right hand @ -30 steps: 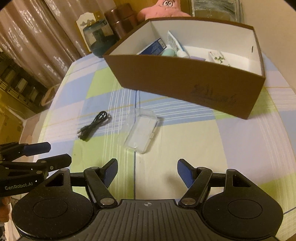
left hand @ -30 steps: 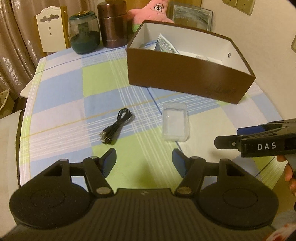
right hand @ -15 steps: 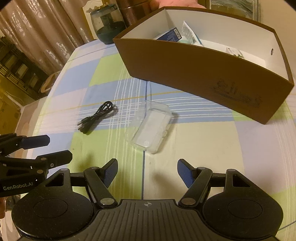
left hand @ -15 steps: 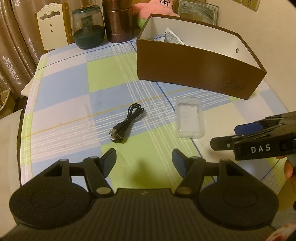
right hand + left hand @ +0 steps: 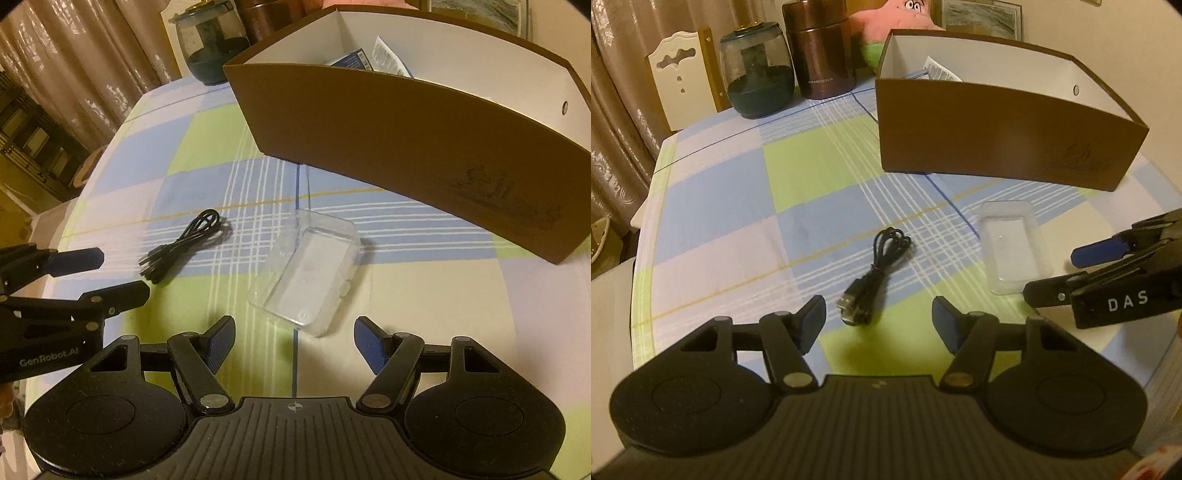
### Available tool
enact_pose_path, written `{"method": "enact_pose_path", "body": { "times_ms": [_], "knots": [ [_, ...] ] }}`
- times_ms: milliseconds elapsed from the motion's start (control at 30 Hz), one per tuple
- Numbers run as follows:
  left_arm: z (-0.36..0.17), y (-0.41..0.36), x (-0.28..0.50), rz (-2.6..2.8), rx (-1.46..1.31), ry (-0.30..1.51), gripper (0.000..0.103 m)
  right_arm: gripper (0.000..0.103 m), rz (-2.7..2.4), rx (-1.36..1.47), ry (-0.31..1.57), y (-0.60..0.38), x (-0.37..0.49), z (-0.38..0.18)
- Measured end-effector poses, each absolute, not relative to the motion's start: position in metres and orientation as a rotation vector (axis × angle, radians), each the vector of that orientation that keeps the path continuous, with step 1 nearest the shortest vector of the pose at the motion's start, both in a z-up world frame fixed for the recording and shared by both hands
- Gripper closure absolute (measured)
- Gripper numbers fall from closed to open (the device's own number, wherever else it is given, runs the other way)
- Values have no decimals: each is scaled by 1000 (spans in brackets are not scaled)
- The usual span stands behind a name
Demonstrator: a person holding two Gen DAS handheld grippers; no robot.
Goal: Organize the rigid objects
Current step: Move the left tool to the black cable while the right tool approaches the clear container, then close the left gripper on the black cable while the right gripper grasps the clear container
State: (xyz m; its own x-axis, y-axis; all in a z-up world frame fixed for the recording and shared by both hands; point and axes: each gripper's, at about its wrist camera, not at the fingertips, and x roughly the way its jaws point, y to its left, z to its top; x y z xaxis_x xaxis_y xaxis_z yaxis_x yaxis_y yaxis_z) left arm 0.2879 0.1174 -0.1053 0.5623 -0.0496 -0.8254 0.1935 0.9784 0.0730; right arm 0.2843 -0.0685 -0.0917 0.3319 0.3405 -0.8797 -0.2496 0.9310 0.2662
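Observation:
A black coiled USB cable [image 5: 877,271] lies on the checked tablecloth, just ahead of my open, empty left gripper [image 5: 879,319]. It also shows in the right wrist view [image 5: 186,245]. A clear plastic case [image 5: 306,271] lies flat just ahead of my open, empty right gripper [image 5: 293,338]; in the left wrist view the case [image 5: 1012,245] is to the right of the cable. A brown box [image 5: 1004,136] with white inside stands behind both and holds several packets. The box also shows in the right wrist view [image 5: 424,147].
A dark green glass jar [image 5: 757,85], a brown canister [image 5: 820,51] and a pink plush toy [image 5: 897,22] stand at the table's far edge. A white chair back [image 5: 681,77] is at the far left. Curtains hang at the left.
Both grippers have moved forward and lower toward the table. The cable now lies close to my left fingertips and the clear case close to my right fingertips. Both stay open.

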Motion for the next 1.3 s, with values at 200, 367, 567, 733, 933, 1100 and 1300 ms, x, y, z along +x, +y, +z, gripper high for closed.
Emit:
{"method": "enact_pose_path", "body": {
  "times_ms": [200,367,567,733,933,1100,1300],
  "knots": [
    [-119,119,304,-191,224,961,43,32,352,77,1172,-55,297,-100],
    [-133,121,318,-209,241,982,47,32,332,58,1175,-44,304,-107],
    [-143,122,329,-229,266,1002,54,32,304,33,1188,-34,312,-116],
    [-147,123,335,-224,245,1020,67,32,297,0,1182,-31,317,-123],
    [-148,124,336,-204,200,1042,79,37,354,-50,1159,-36,315,-124],
    [-147,117,329,-156,173,1052,81,44,405,-91,1152,-44,311,-123],
    [-146,103,313,-147,141,1056,82,45,414,-97,1161,-61,304,-122]
  ]
}}
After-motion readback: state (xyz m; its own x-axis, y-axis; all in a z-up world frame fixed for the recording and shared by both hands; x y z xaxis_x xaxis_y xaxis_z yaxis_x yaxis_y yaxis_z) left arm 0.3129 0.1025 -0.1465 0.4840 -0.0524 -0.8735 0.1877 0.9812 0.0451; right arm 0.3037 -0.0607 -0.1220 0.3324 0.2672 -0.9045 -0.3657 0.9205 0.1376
